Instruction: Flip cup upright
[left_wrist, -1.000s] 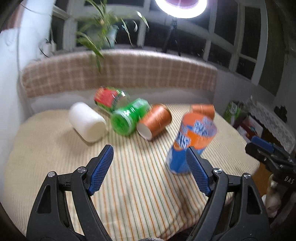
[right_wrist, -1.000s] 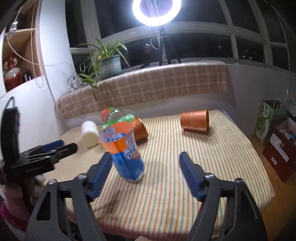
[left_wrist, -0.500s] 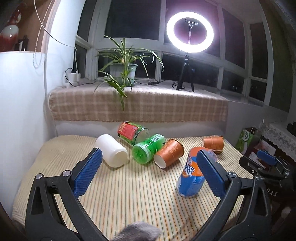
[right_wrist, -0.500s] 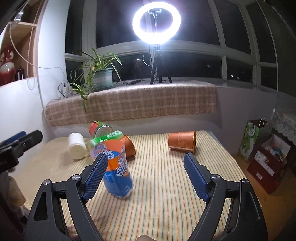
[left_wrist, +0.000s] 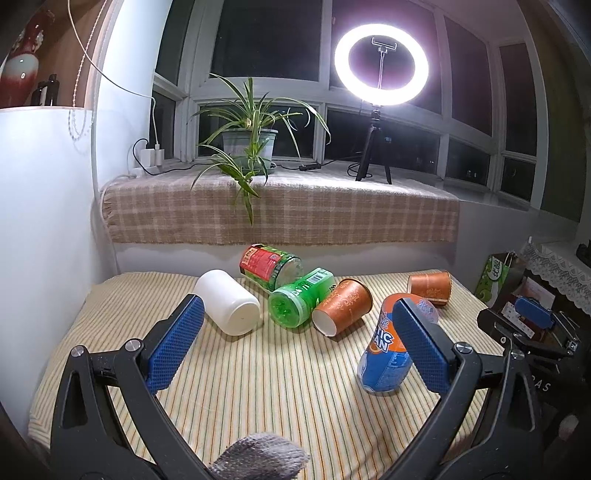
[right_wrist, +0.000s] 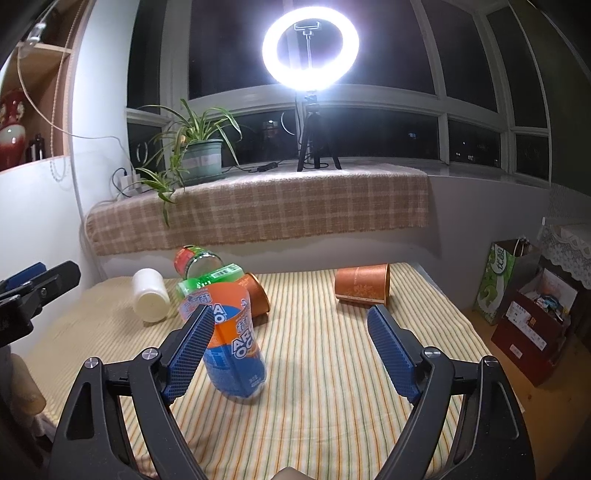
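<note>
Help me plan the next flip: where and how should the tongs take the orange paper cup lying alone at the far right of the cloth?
Grip the lone orange cup across its side wall near the middle, coming down from above with the right tongs, which are open. It lies on its side, rim to the right, with bare cloth around it, so both pads should fit.

Standing cup (left_wrist: 388, 354) on table (left_wrist: 258, 387), toppled cups (left_wrist: 341, 312) behind.

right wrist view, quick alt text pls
An orange-and-blue cup stands upright on a striped tablecloth, beside the open right tool. Behind it lie a white container, a green bottle and two brown paper cups.
</note>
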